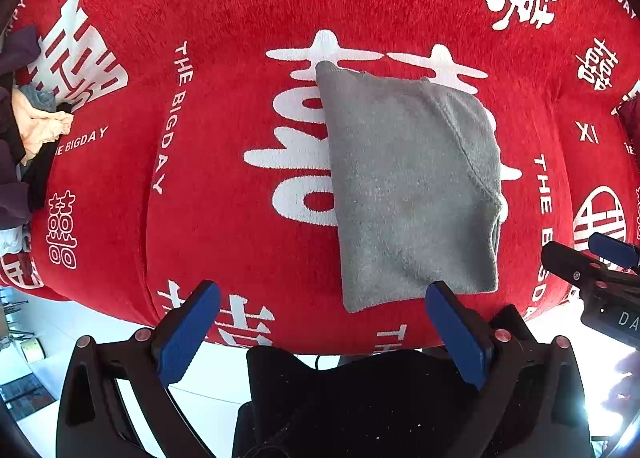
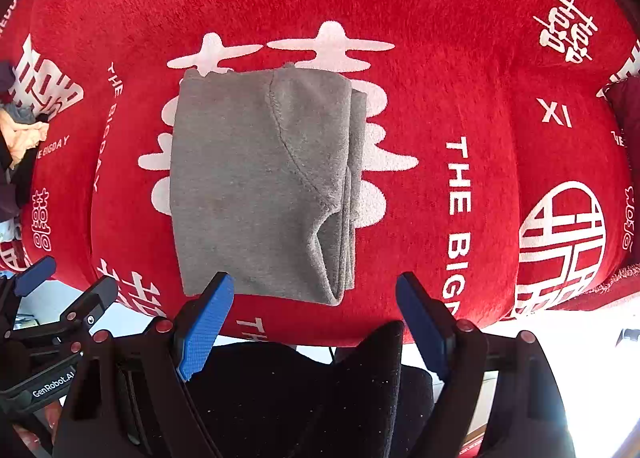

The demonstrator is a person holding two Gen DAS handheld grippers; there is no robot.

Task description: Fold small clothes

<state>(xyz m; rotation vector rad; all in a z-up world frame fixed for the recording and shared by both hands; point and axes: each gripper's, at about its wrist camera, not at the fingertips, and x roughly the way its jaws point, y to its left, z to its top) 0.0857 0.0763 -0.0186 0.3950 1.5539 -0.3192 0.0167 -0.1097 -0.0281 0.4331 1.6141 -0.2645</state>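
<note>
Grey garment [image 2: 260, 186], which we find folded into a compact rectangle near the front edge of the red worktop [image 2: 460, 58], lies untouched, both the left hand-held gripper [image 1: 322, 322] and right hand-held gripper [image 2: 314, 310] hovering spread and empty, presumably having released it.

Wide open red cloth [image 2: 460, 58] all round the folded grey garment [image 2: 256, 186], bare on its far side and to both flanks, so either gripper can come in over the near edge unhindered. Off at the far left a heap of clothes [image 1: 28, 130] crowds the cloth's edge. At the right edge a dark red item [image 2: 626, 106] sits, well apart from the garment.
</note>
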